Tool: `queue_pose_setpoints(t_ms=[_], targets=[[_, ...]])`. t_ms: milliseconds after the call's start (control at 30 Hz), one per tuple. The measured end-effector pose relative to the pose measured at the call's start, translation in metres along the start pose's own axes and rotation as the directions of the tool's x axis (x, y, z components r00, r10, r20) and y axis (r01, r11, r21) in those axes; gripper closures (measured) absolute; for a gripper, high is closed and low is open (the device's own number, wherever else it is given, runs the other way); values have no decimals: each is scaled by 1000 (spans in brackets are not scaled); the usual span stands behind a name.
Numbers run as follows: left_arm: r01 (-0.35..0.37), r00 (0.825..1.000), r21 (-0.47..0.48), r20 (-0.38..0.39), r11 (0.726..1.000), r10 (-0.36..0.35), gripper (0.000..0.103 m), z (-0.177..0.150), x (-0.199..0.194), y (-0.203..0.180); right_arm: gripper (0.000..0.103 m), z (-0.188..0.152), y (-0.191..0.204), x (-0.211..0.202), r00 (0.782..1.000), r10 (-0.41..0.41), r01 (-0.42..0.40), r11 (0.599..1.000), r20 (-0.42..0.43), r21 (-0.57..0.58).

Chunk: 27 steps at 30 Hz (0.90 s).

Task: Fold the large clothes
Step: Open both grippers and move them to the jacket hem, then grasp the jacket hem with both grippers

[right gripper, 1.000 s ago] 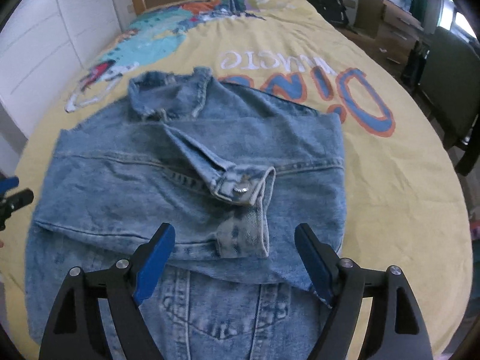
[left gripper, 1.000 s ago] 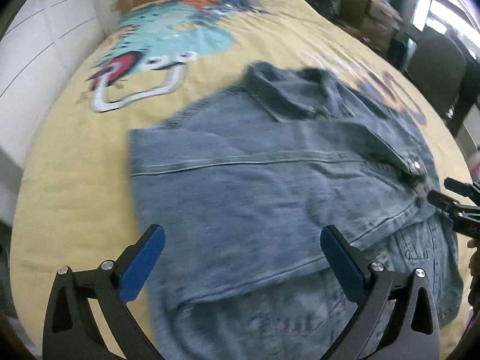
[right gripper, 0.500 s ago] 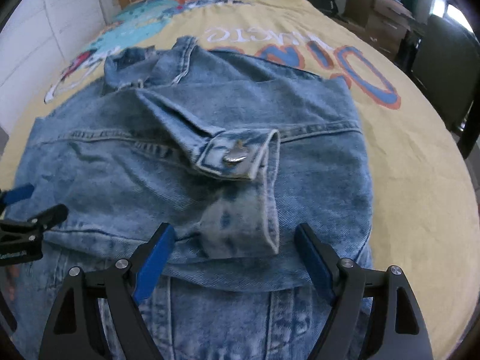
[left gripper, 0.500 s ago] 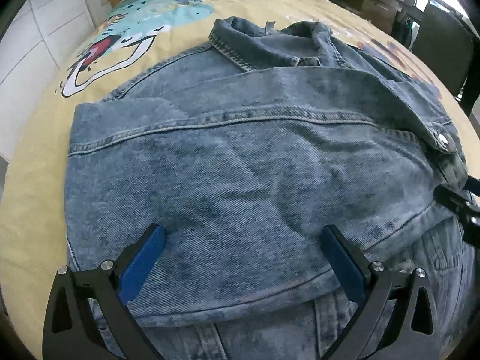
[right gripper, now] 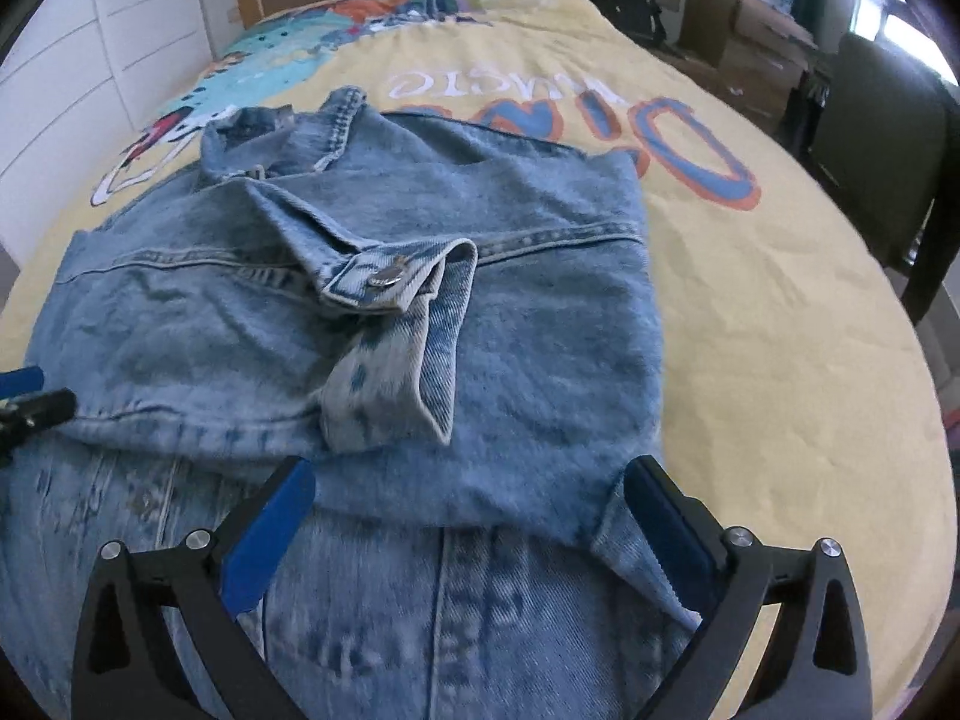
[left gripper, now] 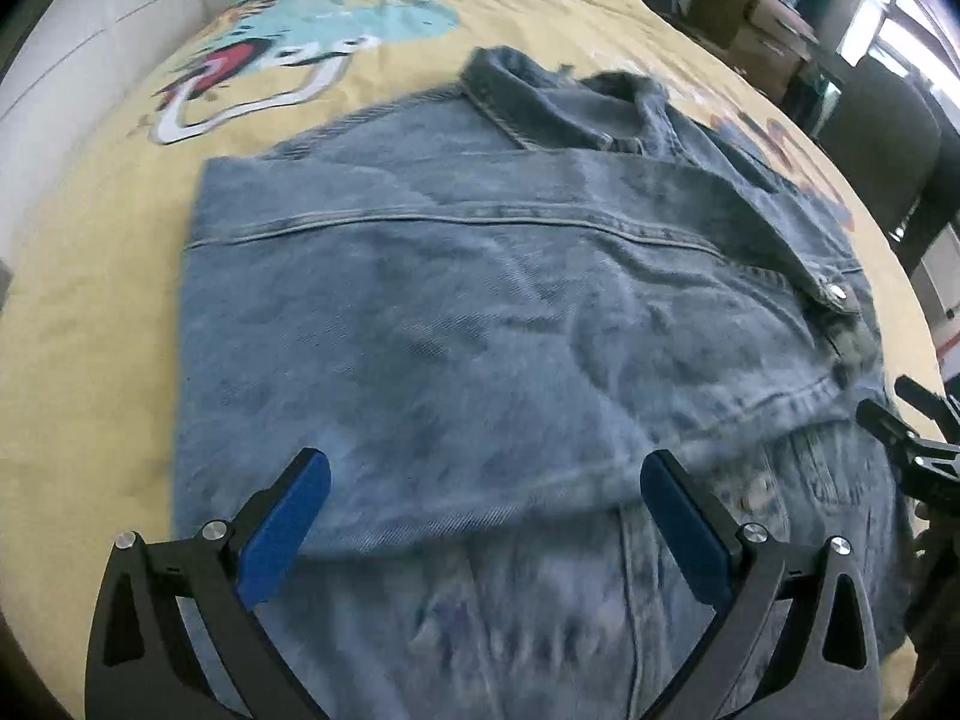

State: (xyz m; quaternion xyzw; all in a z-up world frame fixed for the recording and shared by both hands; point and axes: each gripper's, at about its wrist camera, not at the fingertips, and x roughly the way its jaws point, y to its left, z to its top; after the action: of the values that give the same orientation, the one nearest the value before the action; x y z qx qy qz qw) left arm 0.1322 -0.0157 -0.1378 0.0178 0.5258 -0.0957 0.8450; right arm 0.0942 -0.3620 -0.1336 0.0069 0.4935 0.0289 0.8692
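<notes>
Fingers of the right gripper (right gripper: 462, 531) are opening wider over the denim jacket (right gripper: 372, 324), both grippers now lower; left gripper (left gripper: 480, 516) released, ready for hem fold.

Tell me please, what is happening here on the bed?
A person is folding a denim jacket on a bed with a yellow cartoon bedspread, using a handheld gripper in each hand. Both sleeves are already folded across the body, one buttoned cuff lying on top. The left gripper and the right gripper hover over the near hem. The left one is open, the right one's jaws are opening, and neither holds any cloth.
</notes>
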Motion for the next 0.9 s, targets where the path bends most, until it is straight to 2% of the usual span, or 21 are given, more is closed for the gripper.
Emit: queue_pose_setpoints(t_ms=[200,300,433,667,900], targets=[[-44,998,-55,40,998,46,1,-31,-49,18,1,-15,-27,-38,999,33,-36,994,29,106],[-95,994,-82,47,992,99,1,-48,-67,23,1,-25,-40,-55,999,40,-44,990,30,136],[-70,996,-109,51,992,76,1,-71,-88,27,1,-41,-57,-82,999,21,-27,987,40,159],[-64,998,-116,0,991,64,1,-105,-96,36,1,-76,-77,-104,1000,5,-4,987,-5,161],[-132,989,-91,-84,987,125,1,-149,-89,59,1,-120,-87,-100,995,24,-4,977,-92,215]])
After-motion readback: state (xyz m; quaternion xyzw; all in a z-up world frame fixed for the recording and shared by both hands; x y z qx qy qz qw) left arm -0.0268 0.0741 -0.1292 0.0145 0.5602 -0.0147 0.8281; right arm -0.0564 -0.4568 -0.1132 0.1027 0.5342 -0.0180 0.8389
